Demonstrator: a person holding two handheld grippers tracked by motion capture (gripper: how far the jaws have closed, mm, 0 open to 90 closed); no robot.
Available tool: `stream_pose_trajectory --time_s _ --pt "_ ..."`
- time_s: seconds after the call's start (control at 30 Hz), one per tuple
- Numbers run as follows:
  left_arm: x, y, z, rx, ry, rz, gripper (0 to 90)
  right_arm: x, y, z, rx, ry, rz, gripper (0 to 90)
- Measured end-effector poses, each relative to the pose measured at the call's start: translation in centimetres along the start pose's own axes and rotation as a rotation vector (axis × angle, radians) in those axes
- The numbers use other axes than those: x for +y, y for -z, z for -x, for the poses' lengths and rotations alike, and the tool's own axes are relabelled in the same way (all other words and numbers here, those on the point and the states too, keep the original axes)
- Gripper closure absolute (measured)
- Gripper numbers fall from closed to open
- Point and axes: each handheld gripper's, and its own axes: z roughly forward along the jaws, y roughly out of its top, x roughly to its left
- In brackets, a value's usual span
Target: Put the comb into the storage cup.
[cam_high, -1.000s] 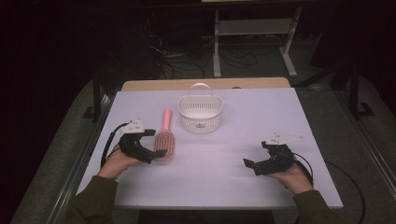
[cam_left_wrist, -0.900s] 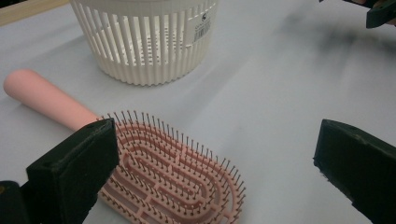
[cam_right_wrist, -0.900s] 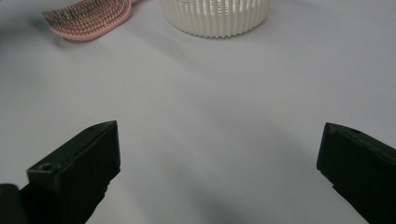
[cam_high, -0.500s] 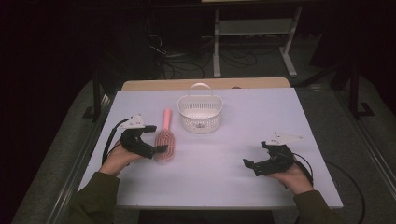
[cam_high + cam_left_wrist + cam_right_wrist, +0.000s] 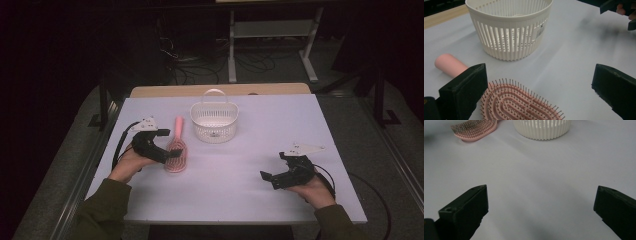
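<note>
A pink hairbrush [image 5: 176, 150] lies bristles up on the white table [image 5: 250, 150], its handle pointing away from me. My left gripper [image 5: 167, 155] is open at the brush's head. In the left gripper view its jaws stand wide apart on either side of the bristled head [image 5: 519, 102], touching nothing, with the handle [image 5: 449, 65] past the left jaw. A white slotted basket [image 5: 214, 120] with a hoop handle stands just beyond the brush [image 5: 509, 27]. My right gripper [image 5: 270, 179] is open and empty over bare table at the front right [image 5: 541, 200].
The right gripper view shows the hairbrush [image 5: 474, 128] and the basket [image 5: 541, 128] far off at the top. Beyond the table's wooden back edge [image 5: 220, 90] are a dark floor, cables and a metal frame [image 5: 270, 30].
My left gripper has edged forward along the hairbrush's head, still open. The right gripper, the brush and the basket have stayed where they were.
</note>
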Motion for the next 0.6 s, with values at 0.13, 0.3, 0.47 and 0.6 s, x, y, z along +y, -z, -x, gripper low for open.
stream_pose_trajectory --time_s 0.13,0.3,0.47,0.6 --pt "0.5 -0.2 -0.2 -0.002 -0.007 -0.003 1.4 0.0 0.1 0.0 -0.001 -0.003 0.002 0.0" --pt "1.1 -0.3 -0.4 0.001 -0.013 0.002 1.9 -0.1 0.1 0.0 -0.002 0.000 0.001 0.0" --pt "1.5 -0.4 -0.7 0.006 -0.023 -0.001 4.5 -0.1 0.1 0.0 -0.001 0.001 0.002 0.0" --pt "1.8 -0.5 -0.9 0.008 -0.031 -0.005 6.7 -0.1 0.1 0.0 0.000 0.000 0.001 0.0"
